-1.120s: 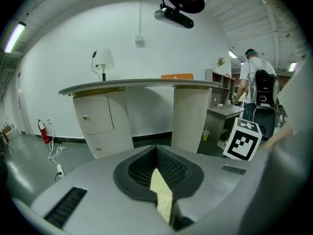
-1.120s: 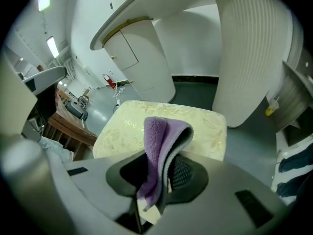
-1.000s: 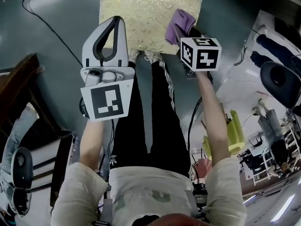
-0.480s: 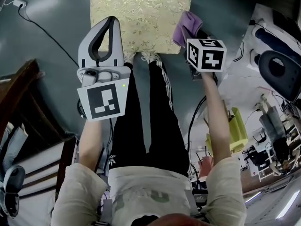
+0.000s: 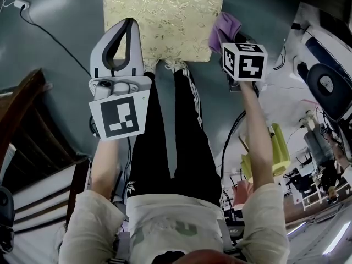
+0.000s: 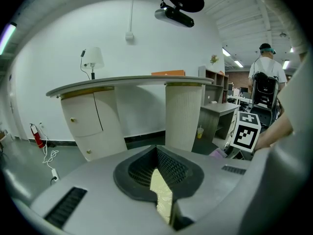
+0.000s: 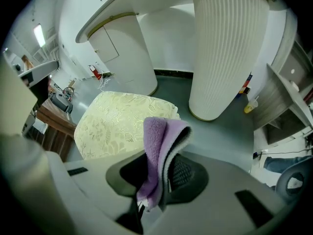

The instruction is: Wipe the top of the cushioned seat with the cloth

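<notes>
The cushioned seat [image 5: 165,15] is cream with a gold leaf pattern and stands on the floor just beyond the person's feet. A purple cloth [image 5: 224,29] hangs at the seat's right edge, pinched in my right gripper [image 5: 228,37], which is shut on it. In the right gripper view the cloth [image 7: 159,141] sticks up folded between the jaws, with the seat [image 7: 122,121] just behind and to the left. My left gripper [image 5: 131,22] hovers over the seat's front left part, jaws closed with nothing in them. A sliver of cushion [image 6: 161,195] shows through its jaws.
A white plug and black cable [image 5: 22,4] lie on the floor far left. Dark wooden furniture [image 5: 22,125] stands at the left, an office chair [image 5: 330,87] at the right. A ribbed white pillar [image 7: 230,48] rises behind the seat. A person [image 6: 266,77] stands farther back.
My right gripper has drawn the cloth rightward across the seat, from its right part to its right edge. The left gripper has hardly moved.
</notes>
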Demonstrator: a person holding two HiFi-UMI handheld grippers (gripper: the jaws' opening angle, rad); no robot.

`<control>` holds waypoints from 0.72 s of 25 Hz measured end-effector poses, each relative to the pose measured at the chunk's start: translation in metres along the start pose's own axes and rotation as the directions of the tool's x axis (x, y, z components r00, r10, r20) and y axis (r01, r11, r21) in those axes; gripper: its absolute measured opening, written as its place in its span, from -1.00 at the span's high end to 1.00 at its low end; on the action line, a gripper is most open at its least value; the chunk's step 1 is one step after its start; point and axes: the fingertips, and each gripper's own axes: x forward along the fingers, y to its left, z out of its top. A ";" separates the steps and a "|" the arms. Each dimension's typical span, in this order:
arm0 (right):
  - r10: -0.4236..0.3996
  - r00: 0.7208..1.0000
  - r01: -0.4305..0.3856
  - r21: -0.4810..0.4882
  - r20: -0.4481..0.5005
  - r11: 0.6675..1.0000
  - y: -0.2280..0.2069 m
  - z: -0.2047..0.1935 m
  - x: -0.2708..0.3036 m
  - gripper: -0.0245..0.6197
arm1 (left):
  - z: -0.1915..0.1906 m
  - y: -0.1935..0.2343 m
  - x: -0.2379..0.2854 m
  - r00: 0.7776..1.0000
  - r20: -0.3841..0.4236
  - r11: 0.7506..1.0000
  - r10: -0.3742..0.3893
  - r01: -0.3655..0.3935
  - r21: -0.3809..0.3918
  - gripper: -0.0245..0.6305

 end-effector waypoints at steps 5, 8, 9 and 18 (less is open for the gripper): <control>-0.004 1.000 0.004 0.038 -0.006 0.999 -0.001 0.000 0.001 0.63 | 0.005 0.005 -0.002 1.000 0.018 1.000 0.012 -0.012 -0.010 0.91; 0.003 1.000 -0.004 0.068 0.008 0.998 0.004 0.006 -0.008 0.63 | 0.013 0.012 -0.009 0.999 0.029 1.000 0.021 -0.020 -0.018 0.91; 0.007 1.000 -0.009 0.071 0.028 0.997 0.008 0.013 -0.015 0.63 | 0.015 0.016 -0.012 0.999 0.032 1.000 0.025 -0.024 -0.018 0.91; 0.192 0.896 -0.203 -0.014 0.401 0.979 0.115 0.144 -0.144 0.63 | 0.016 0.075 -0.049 0.991 0.037 0.990 0.130 -0.128 -0.050 0.91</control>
